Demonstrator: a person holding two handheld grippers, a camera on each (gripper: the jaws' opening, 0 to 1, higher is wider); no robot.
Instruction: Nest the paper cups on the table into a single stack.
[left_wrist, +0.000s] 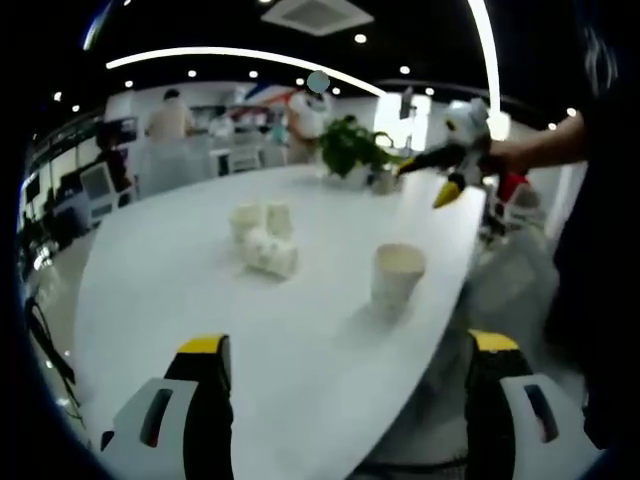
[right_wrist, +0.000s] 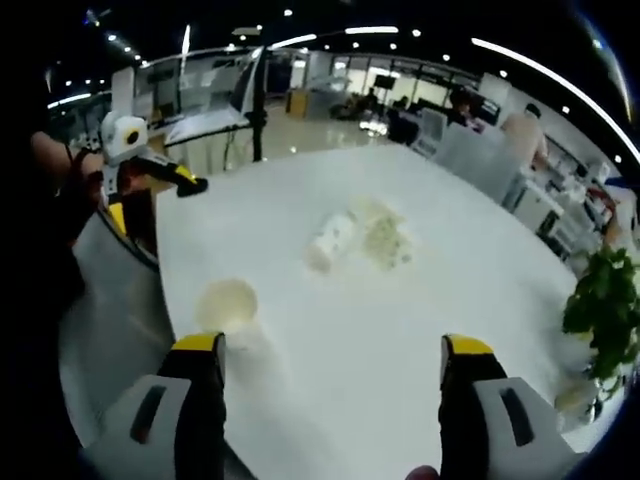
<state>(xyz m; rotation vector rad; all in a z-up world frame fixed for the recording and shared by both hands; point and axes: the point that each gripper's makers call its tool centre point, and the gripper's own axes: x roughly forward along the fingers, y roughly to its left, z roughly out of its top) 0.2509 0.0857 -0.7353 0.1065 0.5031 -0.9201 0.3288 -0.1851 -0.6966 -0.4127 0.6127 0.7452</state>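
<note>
One pale paper cup (left_wrist: 398, 275) stands upright alone near the table's right edge, ahead of my left gripper (left_wrist: 348, 345), whose jaws are spread wide with nothing between them. Farther back is a cluster: two upright cups (left_wrist: 262, 217) and one lying on its side (left_wrist: 271, 253). In the right gripper view the lone cup (right_wrist: 226, 303) sits just ahead of the left jaw of my right gripper (right_wrist: 332, 348), which is open and empty. The lying cup (right_wrist: 331, 240) and the other cups (right_wrist: 386, 238) are mid-table. Each gripper appears in the other's view: the right gripper (left_wrist: 428, 180) and the left gripper (right_wrist: 155, 198), both off the table's edge.
The white table (left_wrist: 180, 300) is long and rounded; its edge (right_wrist: 165, 270) runs close to the lone cup. A potted green plant (left_wrist: 350, 145) stands at the far end, also seen as the plant (right_wrist: 605, 310). People and office desks are in the background.
</note>
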